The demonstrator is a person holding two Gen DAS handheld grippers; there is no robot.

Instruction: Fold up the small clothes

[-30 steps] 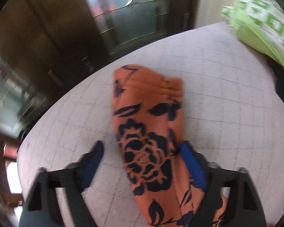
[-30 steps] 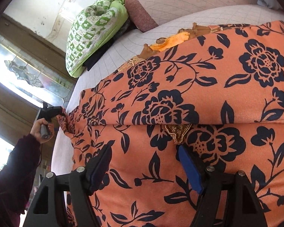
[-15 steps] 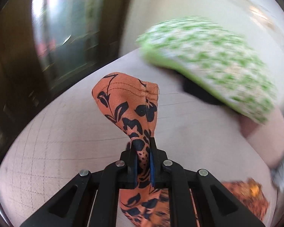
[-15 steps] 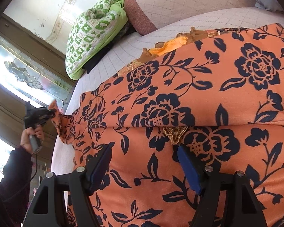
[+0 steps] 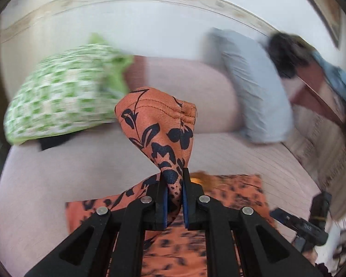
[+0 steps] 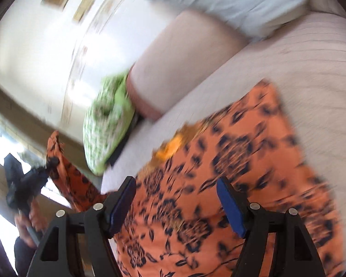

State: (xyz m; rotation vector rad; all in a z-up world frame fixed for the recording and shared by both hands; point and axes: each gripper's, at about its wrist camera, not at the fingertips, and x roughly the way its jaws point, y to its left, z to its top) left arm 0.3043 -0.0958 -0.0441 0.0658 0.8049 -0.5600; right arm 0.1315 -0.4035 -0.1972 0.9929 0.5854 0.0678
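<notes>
Orange floral garment [image 6: 230, 184] lies blurred on the quilted bed [image 6: 311, 69] — its lower part cut off; left gripper [image 5: 174, 196] pinches a lifted hem end, right gripper [image 6: 176, 204] hangs open above — no writing legible.

Motion blur smears the orange garment's [image 6: 230, 184] print.
</notes>
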